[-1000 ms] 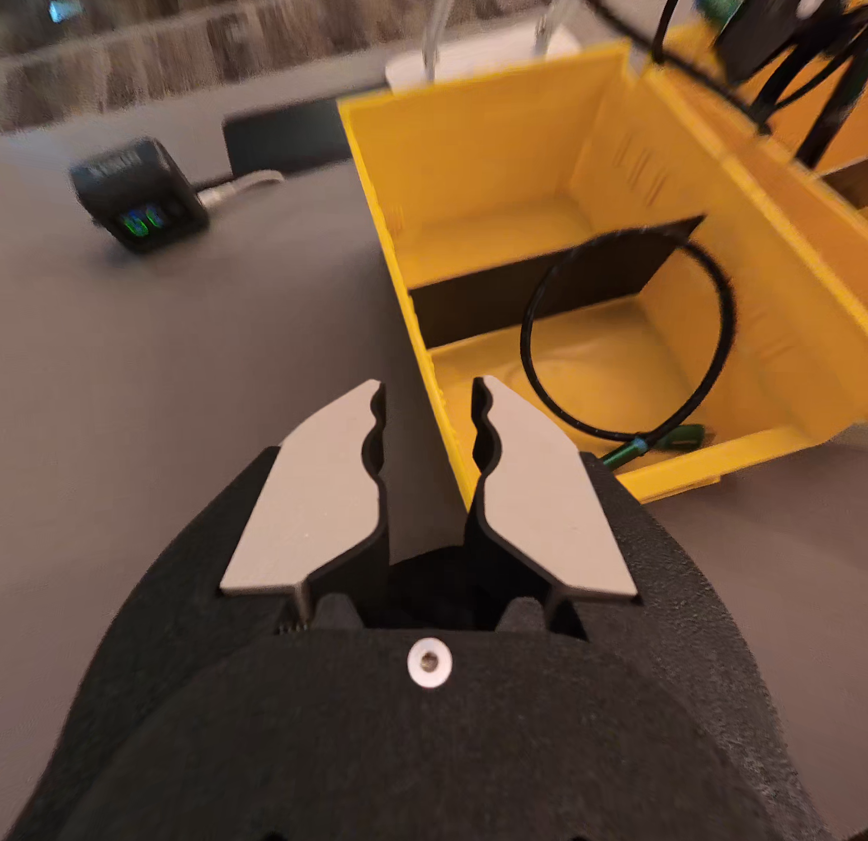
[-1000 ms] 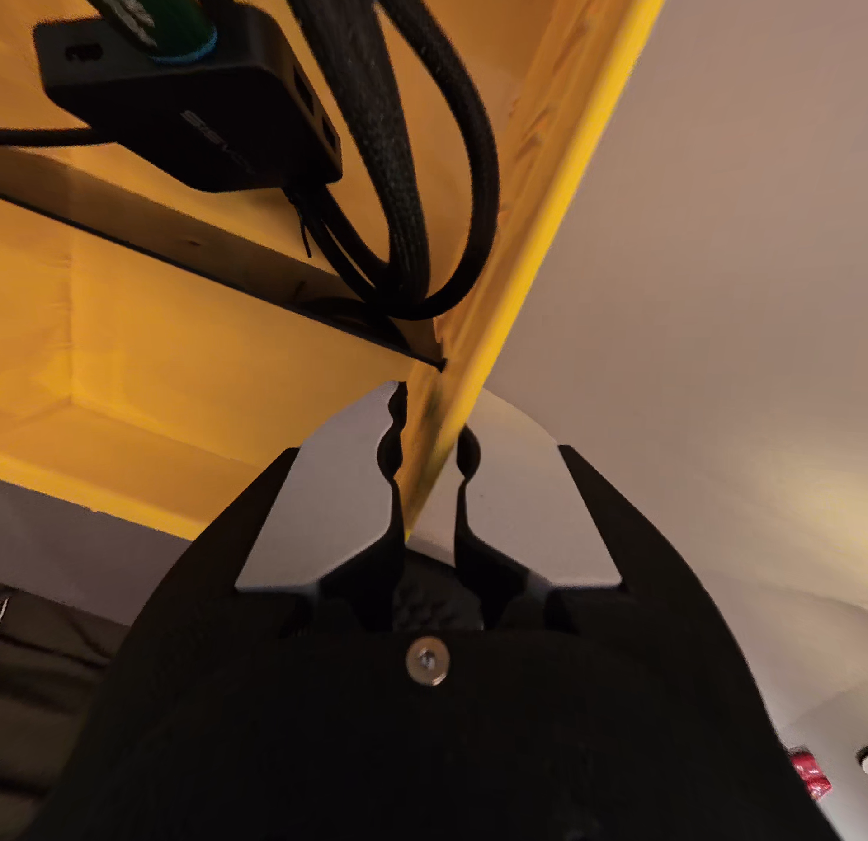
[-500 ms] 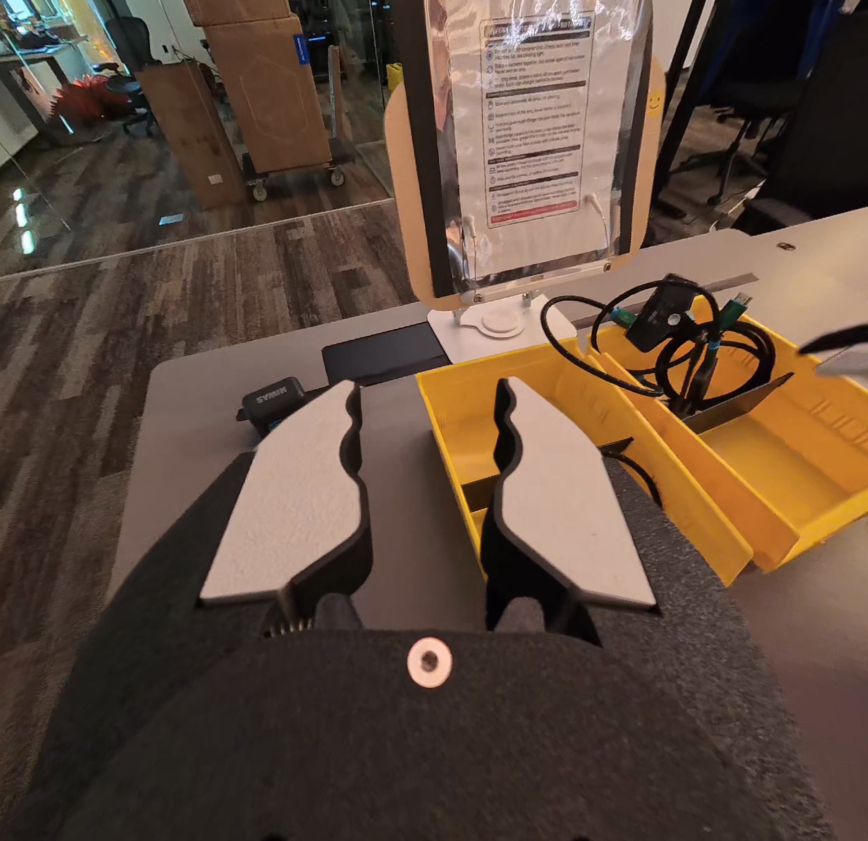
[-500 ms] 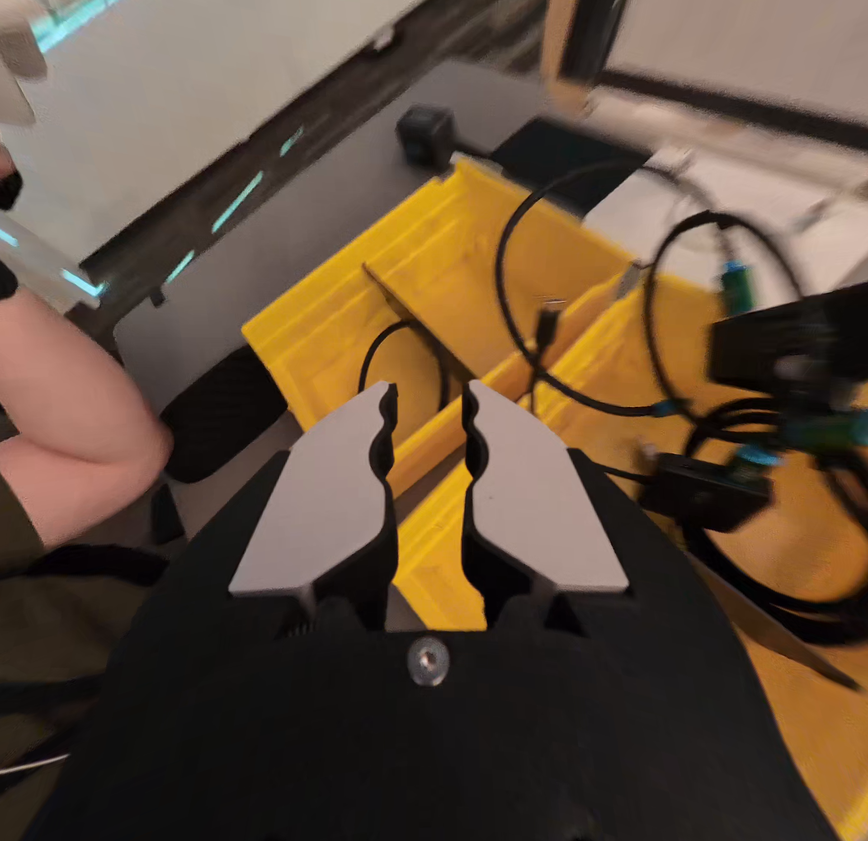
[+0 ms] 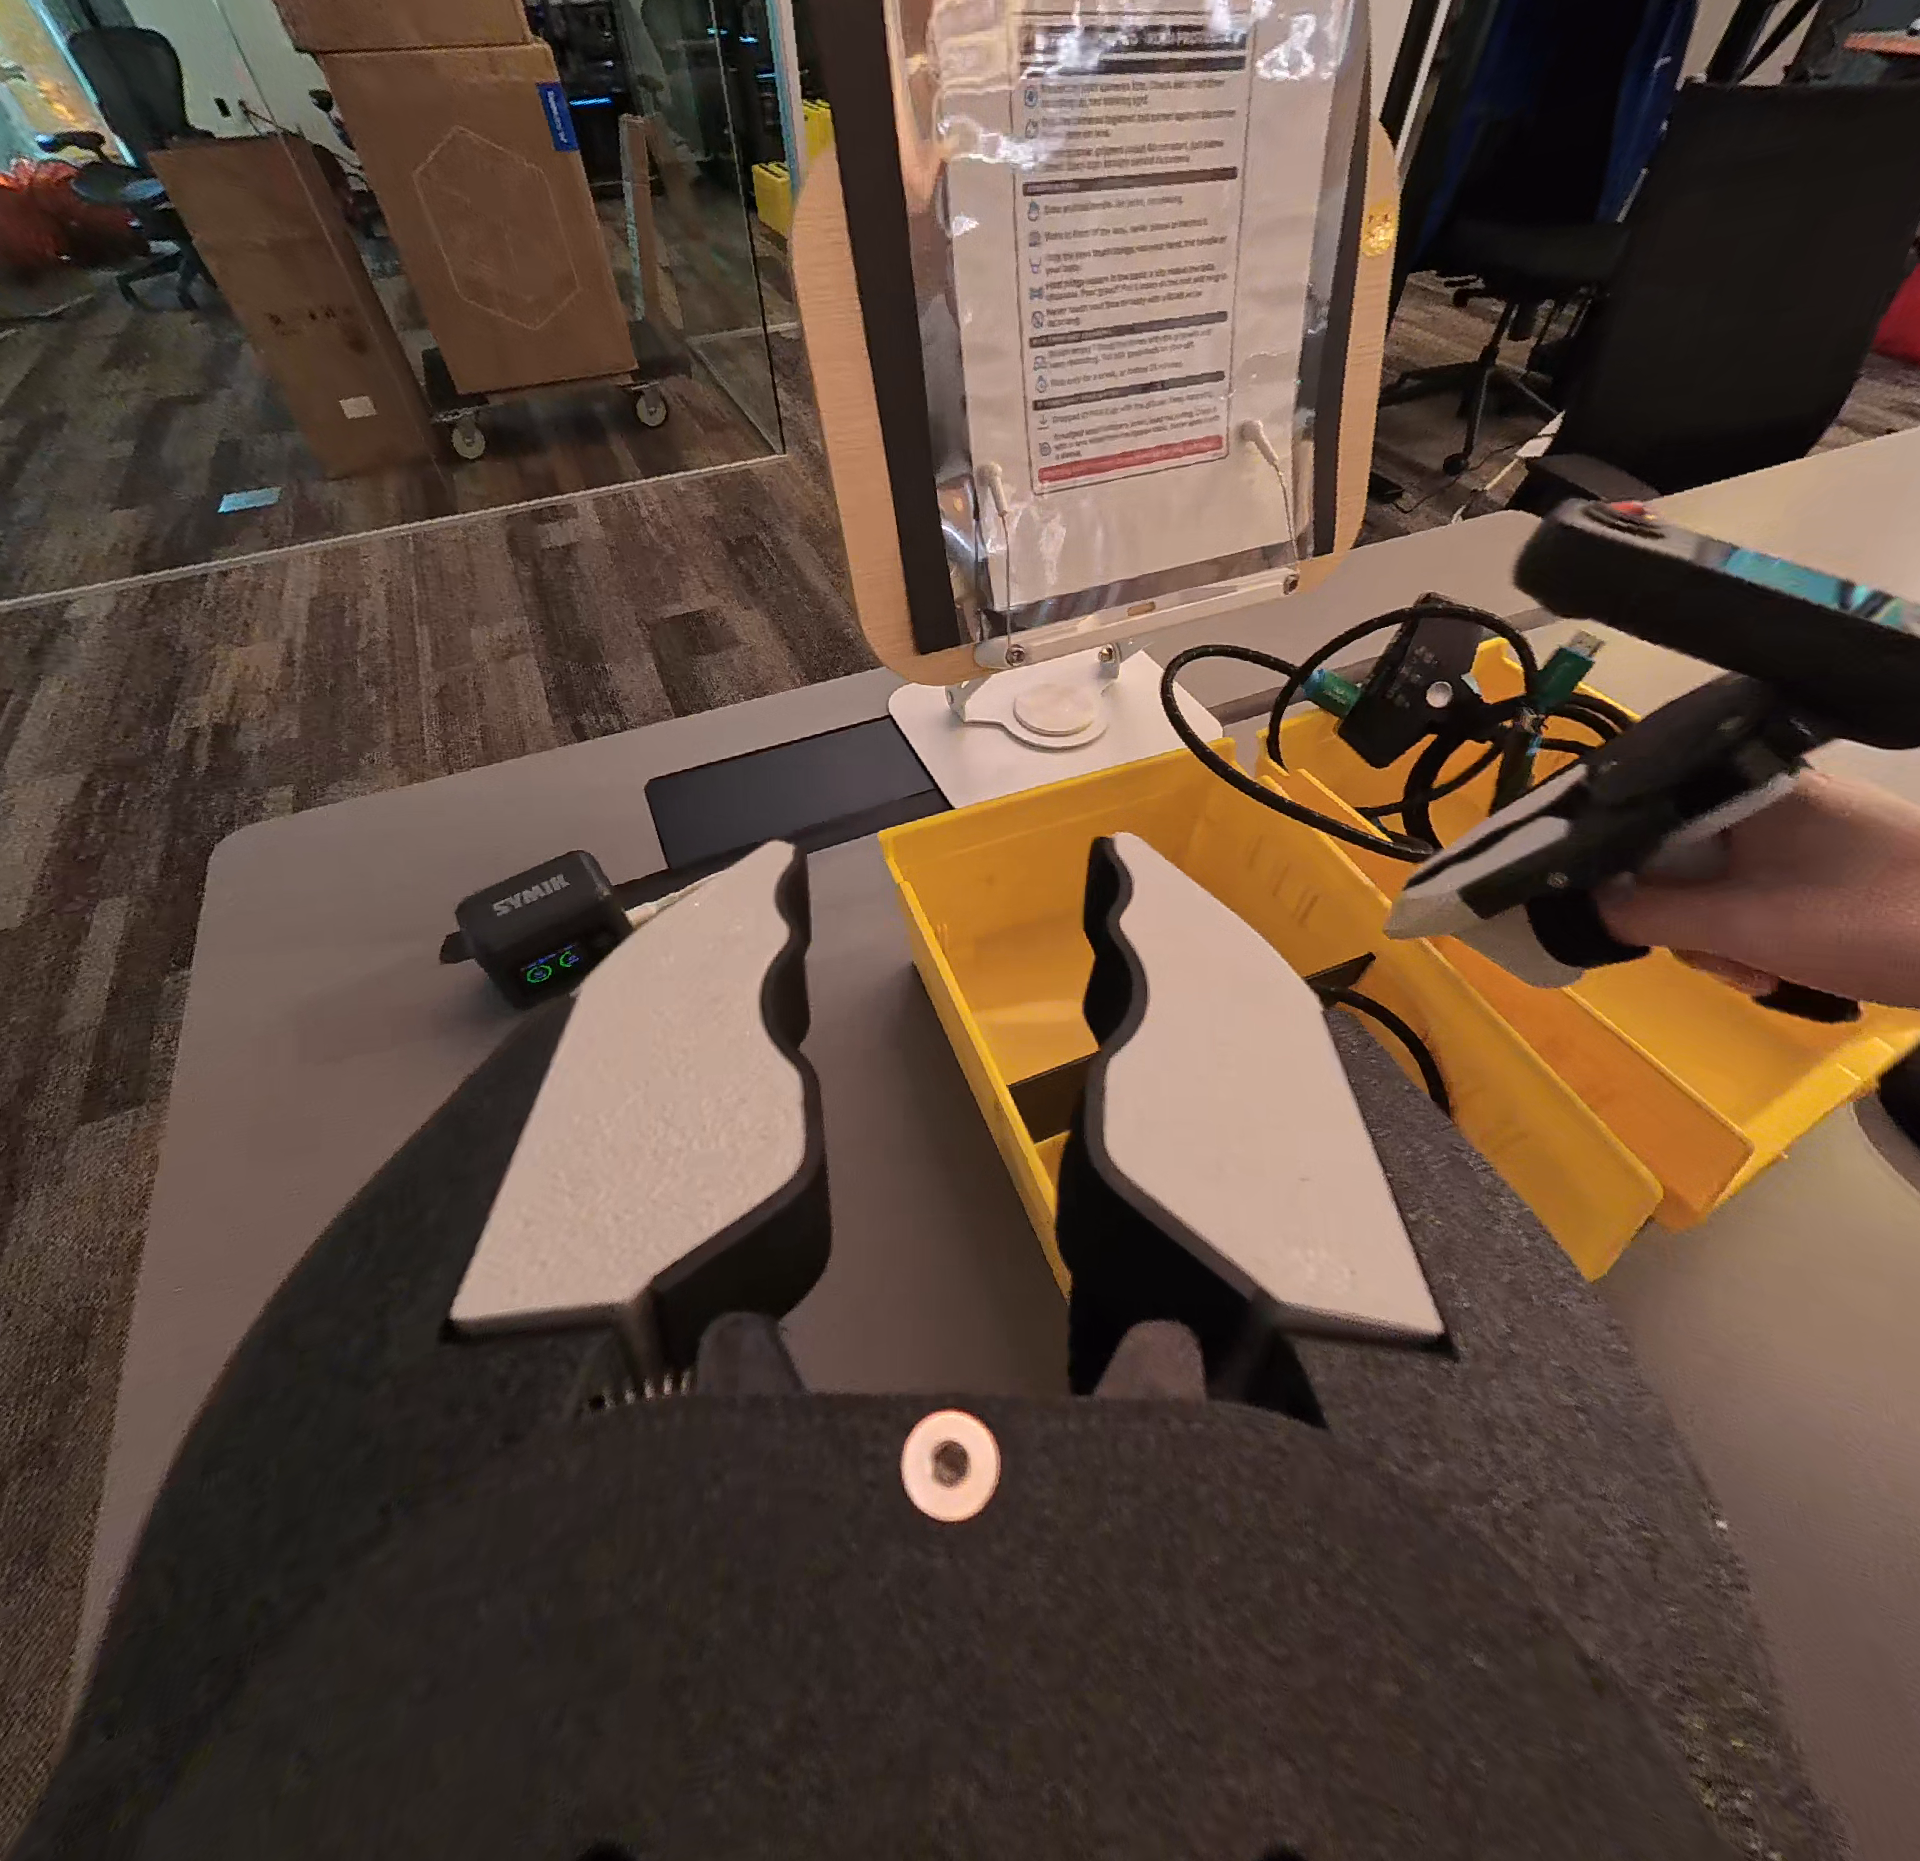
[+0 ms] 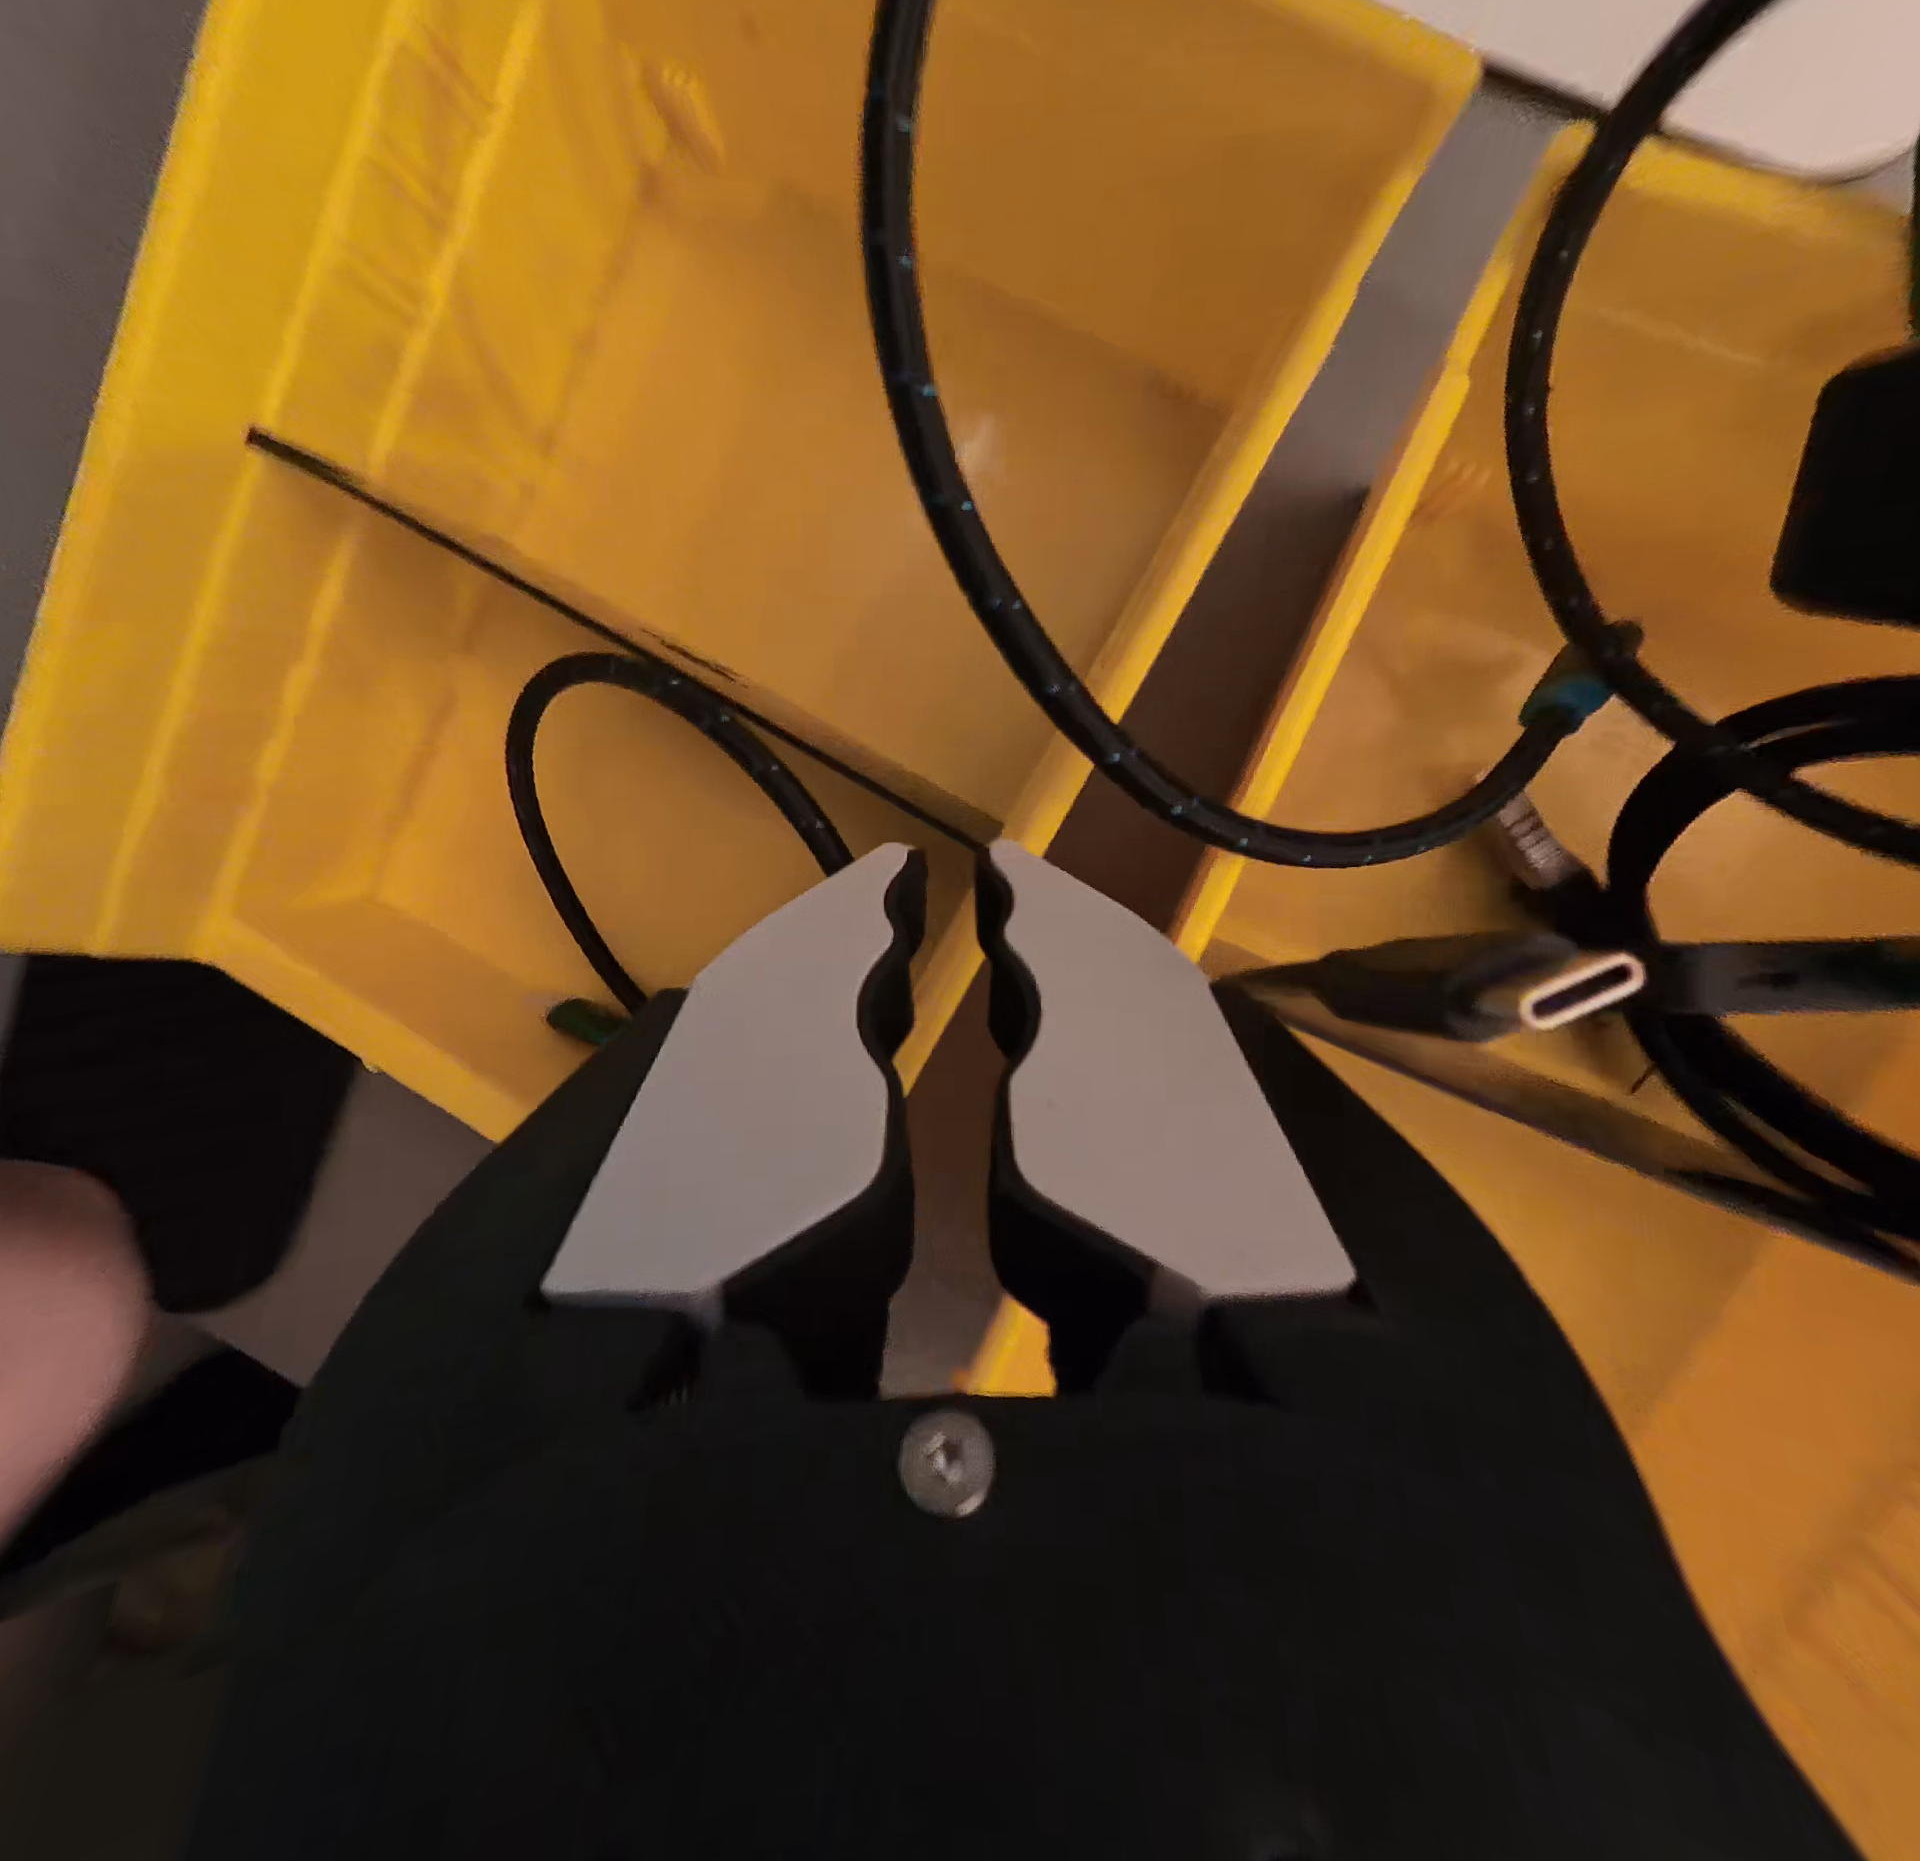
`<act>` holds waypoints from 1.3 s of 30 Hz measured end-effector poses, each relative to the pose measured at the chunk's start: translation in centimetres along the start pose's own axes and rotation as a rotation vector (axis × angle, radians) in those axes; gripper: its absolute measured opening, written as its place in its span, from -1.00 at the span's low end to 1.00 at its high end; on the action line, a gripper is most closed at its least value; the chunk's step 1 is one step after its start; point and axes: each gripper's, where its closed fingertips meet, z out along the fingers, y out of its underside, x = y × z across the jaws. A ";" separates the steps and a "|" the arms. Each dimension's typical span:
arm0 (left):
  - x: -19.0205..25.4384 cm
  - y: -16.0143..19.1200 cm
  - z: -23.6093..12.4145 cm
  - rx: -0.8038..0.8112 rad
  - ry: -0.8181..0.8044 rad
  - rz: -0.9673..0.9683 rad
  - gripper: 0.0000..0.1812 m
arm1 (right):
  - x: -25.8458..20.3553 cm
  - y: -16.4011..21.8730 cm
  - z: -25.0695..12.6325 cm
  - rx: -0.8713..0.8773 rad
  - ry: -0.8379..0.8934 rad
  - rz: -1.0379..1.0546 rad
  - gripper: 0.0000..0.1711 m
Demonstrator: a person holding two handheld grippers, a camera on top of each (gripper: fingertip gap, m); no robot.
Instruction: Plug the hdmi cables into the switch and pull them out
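Tongs first: my left tongs [image 5: 945, 855] are spread wide apart with nothing between them, hovering over the grey desk [image 5: 312, 980] right at the near-left corner of the left yellow bin [image 5: 1039, 876]. My right tongs [image 6: 948, 861] are only a narrow gap apart, also holding nothing, looking straight down over the slot where the two bins sit side by side. In the left wrist view I can see the right tongs [image 5: 1455, 892] off to the side above the right yellow bin [image 5: 1714, 1073], with a hand [image 5: 1787, 897] gripping the handle.

Left bin has a thin black divider [image 6: 623, 627] across it. The near section holds a short black cable [image 6: 582, 710] curled in a loop with a green plug end [image 6: 577, 1019] by the front wall. A longer black cable [image 6: 914, 357] arcs over the far section and crosses the gap into the right bin.

The switch [image 5: 1403, 694], a small black box, sits up at the back of the right bin in a tangle of black cables [image 5: 1455, 772], with green plugs [image 5: 1553, 681] beside it. Can't tell from here which of them are actually seated in it. One loose flat-oval plug [image 6: 1579, 990] points up toward my right camera.

Further out on the desk: a little black gadget with green lights [image 5: 545, 923], a dark flat pad [image 5: 790, 803], and a stand holding a laminated sheet [image 5: 1122, 253].
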 end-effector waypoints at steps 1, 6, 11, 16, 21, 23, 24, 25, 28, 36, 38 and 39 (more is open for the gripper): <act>0.3 0.1 0.1 -0.007 0.015 0.007 -0.44 | 0.1 0.1 0.2 -0.015 0.002 0.045 -0.92; 1.0 -0.2 -0.2 0.012 0.064 0.028 -0.44 | 2.8 -0.6 -1.1 0.006 0.224 0.002 -0.97; -0.3 -0.7 0.1 0.056 0.088 -0.035 -0.45 | 2.8 1.1 -0.3 -0.086 0.213 0.045 -0.90; -2.1 -0.3 0.6 0.046 0.049 -0.080 -0.48 | 3.0 1.0 0.8 -0.091 0.213 0.097 -0.98; -1.9 -0.5 0.9 0.047 0.039 -0.068 -0.49 | 2.6 0.7 1.2 -0.098 0.152 0.171 -0.98; -1.9 -0.4 1.1 0.039 0.032 -0.059 -0.49 | 2.5 0.1 0.9 -0.092 0.136 0.154 -0.94; -1.9 -0.4 1.3 0.036 0.028 -0.056 -0.49 | 2.3 -0.3 0.7 -0.079 0.126 0.155 -0.93; -1.9 -0.4 1.4 0.035 0.025 -0.054 -0.49 | 2.2 -0.5 0.5 -0.072 0.119 0.160 -0.93; -1.7 -0.5 1.6 0.030 0.019 -0.046 -0.49 | 2.5 -0.3 0.9 -0.087 0.144 0.138 -0.95; -1.5 -0.6 1.5 0.032 0.027 -0.041 -0.49 | 1.9 -0.6 0.2 -0.038 0.092 0.197 -0.87; -1.3 -0.6 1.5 0.031 0.033 -0.039 -0.49 | 1.6 -0.7 0.2 -0.022 0.076 0.217 -0.85; -1.3 -0.5 1.5 0.029 0.034 -0.039 -0.49 | 1.6 -0.7 0.2 -0.019 0.076 0.217 -0.83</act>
